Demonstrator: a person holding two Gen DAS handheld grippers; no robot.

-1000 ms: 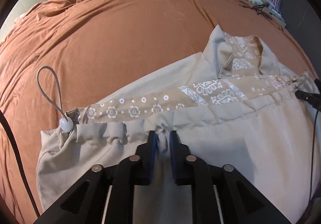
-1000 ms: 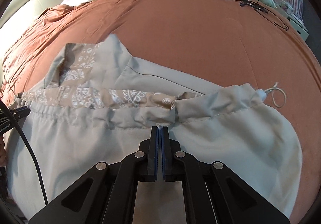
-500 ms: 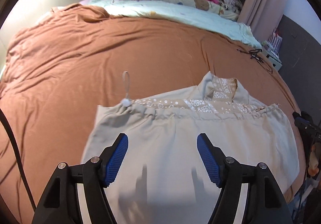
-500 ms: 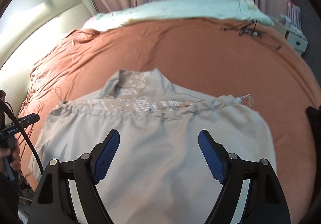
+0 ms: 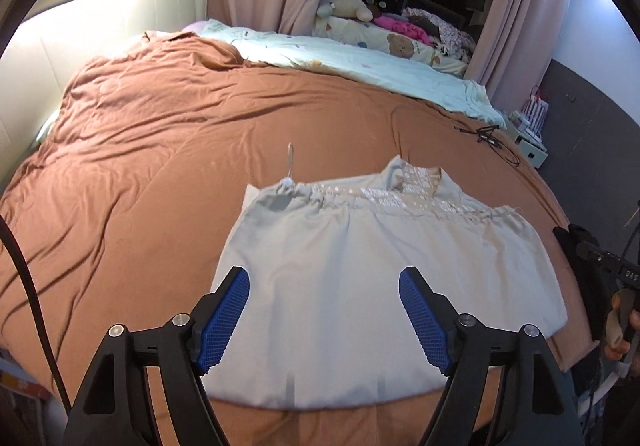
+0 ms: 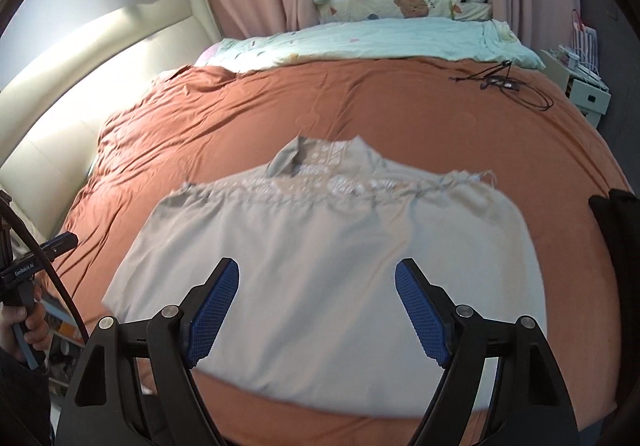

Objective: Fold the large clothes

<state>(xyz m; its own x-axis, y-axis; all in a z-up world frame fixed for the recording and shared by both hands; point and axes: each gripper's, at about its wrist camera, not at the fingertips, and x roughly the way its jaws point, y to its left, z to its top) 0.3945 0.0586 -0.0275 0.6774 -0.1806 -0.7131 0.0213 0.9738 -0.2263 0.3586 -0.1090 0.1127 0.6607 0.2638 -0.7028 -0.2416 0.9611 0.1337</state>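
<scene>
A large beige garment (image 5: 360, 266) lies folded in half on the brown bedspread (image 5: 180, 134), its drawstring hem and patterned lining band along the far edge, collar beyond it. It also shows in the right wrist view (image 6: 332, 246). A white cord toggle with a loop (image 5: 289, 174) sticks out at the garment's far left corner. My left gripper (image 5: 324, 306) is open and empty, raised above the garment's near part. My right gripper (image 6: 316, 302) is open and empty, also raised above the near part.
A pale green quilt (image 5: 360, 58) lies at the bed's far side, with plush toys and clothes behind it. Black cables (image 6: 504, 80) lie at the far right of the bed. Pink curtains and a padded headboard (image 6: 100, 58) border the bed. The bed's near edge is just below the garment.
Both grippers were shut on the garment's folded hem edge. They have opened, let it go, and pulled back and up. The garment now lies flat.
</scene>
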